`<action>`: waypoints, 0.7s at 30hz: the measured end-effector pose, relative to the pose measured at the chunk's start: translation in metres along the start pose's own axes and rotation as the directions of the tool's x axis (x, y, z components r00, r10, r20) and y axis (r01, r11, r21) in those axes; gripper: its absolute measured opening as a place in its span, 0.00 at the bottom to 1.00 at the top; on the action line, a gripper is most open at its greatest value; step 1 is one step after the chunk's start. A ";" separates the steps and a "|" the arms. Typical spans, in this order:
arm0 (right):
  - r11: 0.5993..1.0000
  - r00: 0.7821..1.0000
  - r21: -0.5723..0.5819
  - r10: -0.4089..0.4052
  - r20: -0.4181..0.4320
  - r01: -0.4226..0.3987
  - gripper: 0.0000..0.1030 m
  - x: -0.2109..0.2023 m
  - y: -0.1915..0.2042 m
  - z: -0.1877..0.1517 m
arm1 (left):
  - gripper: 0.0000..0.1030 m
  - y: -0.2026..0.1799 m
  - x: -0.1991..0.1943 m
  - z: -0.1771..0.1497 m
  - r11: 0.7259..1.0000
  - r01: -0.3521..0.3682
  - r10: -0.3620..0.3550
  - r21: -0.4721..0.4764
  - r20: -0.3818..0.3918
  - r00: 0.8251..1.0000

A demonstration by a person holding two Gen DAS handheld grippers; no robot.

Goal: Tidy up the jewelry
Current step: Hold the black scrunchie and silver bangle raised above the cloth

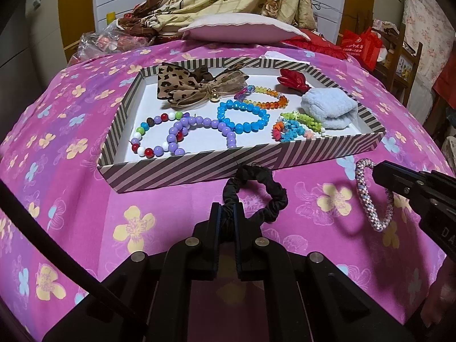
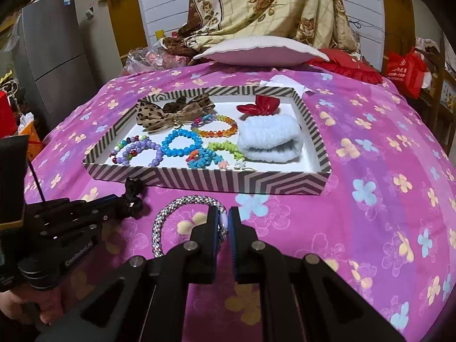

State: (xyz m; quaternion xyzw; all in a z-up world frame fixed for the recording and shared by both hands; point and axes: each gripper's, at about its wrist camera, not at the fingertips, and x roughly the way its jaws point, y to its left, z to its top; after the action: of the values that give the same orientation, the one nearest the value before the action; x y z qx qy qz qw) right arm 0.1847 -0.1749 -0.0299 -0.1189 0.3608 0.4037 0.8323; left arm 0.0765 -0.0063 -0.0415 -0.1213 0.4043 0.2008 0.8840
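Both tongs are loaded. My left tongs are clamped on the black scrunchie, which hangs off the tips just short of the striped tray. It's soft fabric over elastic, near weightless and floppy, so a pinch anywhere on the band works. My right tongs are clamped on the pink-and-white beaded bracelet, gripped at one spot with the loop hanging left, above the bedspread. I'd judge it light but fairly stiff. The small beads look slippery, so it may pivot in the pads; keep the grip square across the rope. The tray already holds bead bracelets and is crowded; the near right corner looks freest.
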 end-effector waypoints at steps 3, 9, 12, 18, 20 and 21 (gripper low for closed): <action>1.000 1.000 0.004 -0.006 -0.001 0.006 0.07 0.000 -0.002 0.000 | 0.05 -0.001 -0.004 0.000 1.000 0.005 -0.005 0.002 0.011 1.000; 1.000 1.000 0.002 -0.015 0.009 0.015 0.07 -0.002 -0.001 0.002 | 0.05 -0.005 -0.015 0.002 1.000 0.010 -0.010 0.013 0.033 0.999; 1.000 1.000 0.005 -0.013 0.015 0.013 0.07 -0.004 -0.002 0.002 | 0.05 -0.006 -0.017 0.002 1.000 0.006 -0.006 0.017 0.039 0.999; 1.000 0.999 0.014 -0.016 0.044 0.015 0.07 -0.010 -0.002 0.005 | 0.05 -0.009 -0.022 0.004 1.000 -0.003 0.001 0.031 0.052 0.999; 1.000 0.998 0.016 -0.009 0.056 0.008 0.07 -0.012 -0.001 0.006 | 0.05 -0.010 -0.024 0.006 0.999 -0.005 0.003 0.032 0.055 0.998; 1.000 0.998 0.015 -0.007 0.063 0.006 0.07 -0.014 0.000 0.007 | 0.05 -0.011 -0.025 0.006 0.999 -0.010 0.008 0.035 0.057 0.998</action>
State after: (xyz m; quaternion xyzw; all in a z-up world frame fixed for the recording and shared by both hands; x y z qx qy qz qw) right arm 0.1824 -0.1797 -0.0155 -0.1011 0.3368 0.4017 0.8456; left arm 0.0706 -0.0197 -0.0177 -0.0980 0.3831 0.2010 0.8962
